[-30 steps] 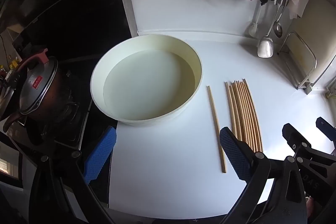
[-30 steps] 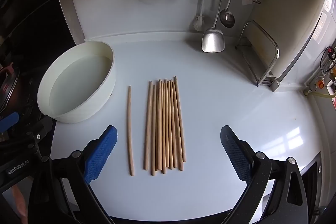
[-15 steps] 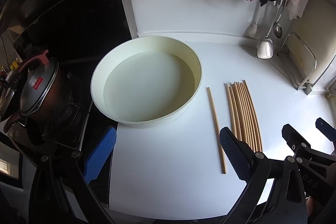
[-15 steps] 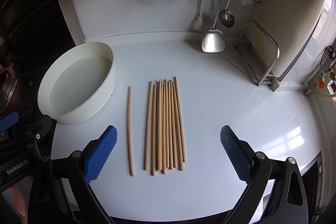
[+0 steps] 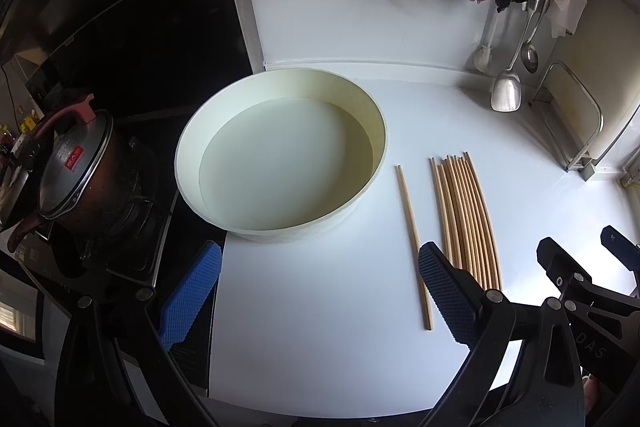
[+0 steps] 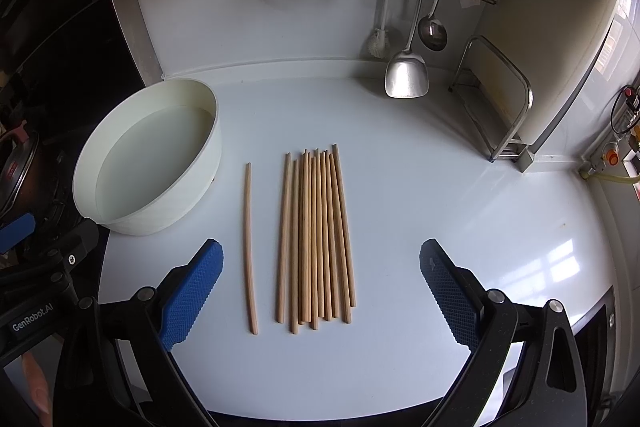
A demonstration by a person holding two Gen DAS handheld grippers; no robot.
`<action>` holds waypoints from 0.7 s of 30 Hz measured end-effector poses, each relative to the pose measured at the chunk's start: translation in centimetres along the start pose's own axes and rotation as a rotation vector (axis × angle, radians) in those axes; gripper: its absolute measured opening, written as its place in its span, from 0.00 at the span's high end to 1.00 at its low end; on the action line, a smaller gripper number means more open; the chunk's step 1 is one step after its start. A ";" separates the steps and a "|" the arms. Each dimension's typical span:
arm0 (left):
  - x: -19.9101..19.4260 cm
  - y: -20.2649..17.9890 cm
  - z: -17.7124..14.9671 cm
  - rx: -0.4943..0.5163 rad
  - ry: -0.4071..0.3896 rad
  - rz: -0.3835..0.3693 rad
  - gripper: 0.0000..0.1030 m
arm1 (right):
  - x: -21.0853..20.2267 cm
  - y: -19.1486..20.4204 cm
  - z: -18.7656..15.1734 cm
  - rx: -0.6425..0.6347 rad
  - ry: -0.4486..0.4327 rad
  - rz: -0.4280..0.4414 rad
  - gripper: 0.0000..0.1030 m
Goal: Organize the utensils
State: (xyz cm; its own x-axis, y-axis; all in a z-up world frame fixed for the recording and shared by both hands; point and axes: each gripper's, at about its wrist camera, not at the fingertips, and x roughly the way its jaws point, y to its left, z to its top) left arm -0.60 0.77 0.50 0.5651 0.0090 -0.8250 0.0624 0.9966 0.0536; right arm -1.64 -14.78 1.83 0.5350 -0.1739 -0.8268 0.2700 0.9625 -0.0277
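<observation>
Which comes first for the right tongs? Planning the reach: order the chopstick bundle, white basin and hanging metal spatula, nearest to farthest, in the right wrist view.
From the right tongs:
1. Chopstick bundle, on the counter straight ahead between the fingers.
2. White basin, ahead on the left.
3. Metal spatula, hanging at the back wall, right of centre.

Both wrist views look down-forward over desk (image 6: pixel 420 211) from near. Left view sits leftward; shared chopsticks (image 5: pixel 466 219) at 3 o'clock, centred in right view (image 6: pixel 316 235).
</observation>
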 end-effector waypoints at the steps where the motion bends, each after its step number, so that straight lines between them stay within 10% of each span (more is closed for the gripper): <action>1: 0.0 0.0 0.0 0.000 0.000 0.000 0.06 | 0.0 0.0 0.0 0.000 0.000 0.000 0.08; 21: 0.0 0.0 0.0 0.001 -0.001 0.000 0.06 | -0.1 0.3 0.0 0.000 0.000 -0.001 0.08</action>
State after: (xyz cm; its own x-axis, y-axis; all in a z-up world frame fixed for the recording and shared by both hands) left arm -0.59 0.73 0.51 0.5660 0.0092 -0.8244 0.0633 0.9965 0.0545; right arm -1.63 -14.46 1.94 0.5345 -0.1745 -0.8269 0.2706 0.9623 -0.0281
